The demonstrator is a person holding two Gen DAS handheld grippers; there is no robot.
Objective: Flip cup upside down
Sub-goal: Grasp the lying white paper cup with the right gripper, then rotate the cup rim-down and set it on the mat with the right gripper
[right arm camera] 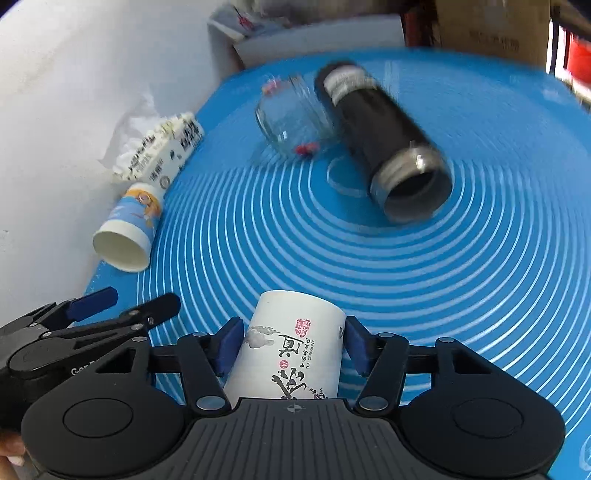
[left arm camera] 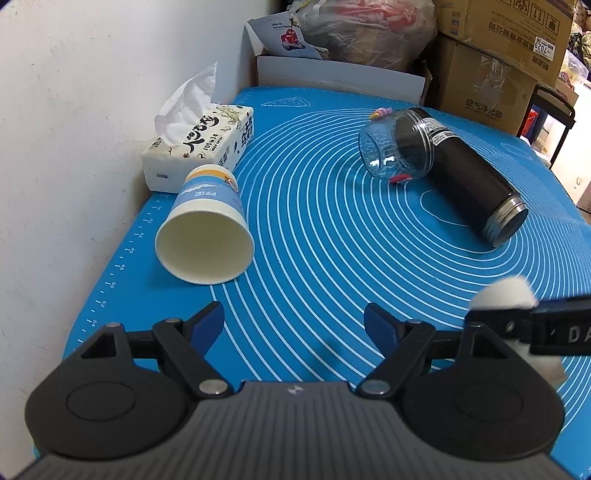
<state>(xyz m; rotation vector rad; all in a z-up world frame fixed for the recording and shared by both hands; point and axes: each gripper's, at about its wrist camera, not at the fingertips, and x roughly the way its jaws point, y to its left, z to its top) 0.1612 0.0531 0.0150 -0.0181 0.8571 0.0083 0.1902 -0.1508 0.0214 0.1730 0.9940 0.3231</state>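
Now a white cup (right arm camera: 291, 350) is clamped by the right gripper (right arm camera: 291, 347) above the mat (right arm camera: 443, 295); the left gripper (left arm camera: 293, 325) is held open, empty.

a cluttered home storeroom: stacked cardboard boxes (left arm camera: 506, 55), stuffed plastic bag (left arm camera: 365, 29), tissue pack (left arm camera: 199, 144).

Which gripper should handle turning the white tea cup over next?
Right. The right gripper already has its blue pads on both sides of the white tea cup. The left gripper is open and holds nothing.
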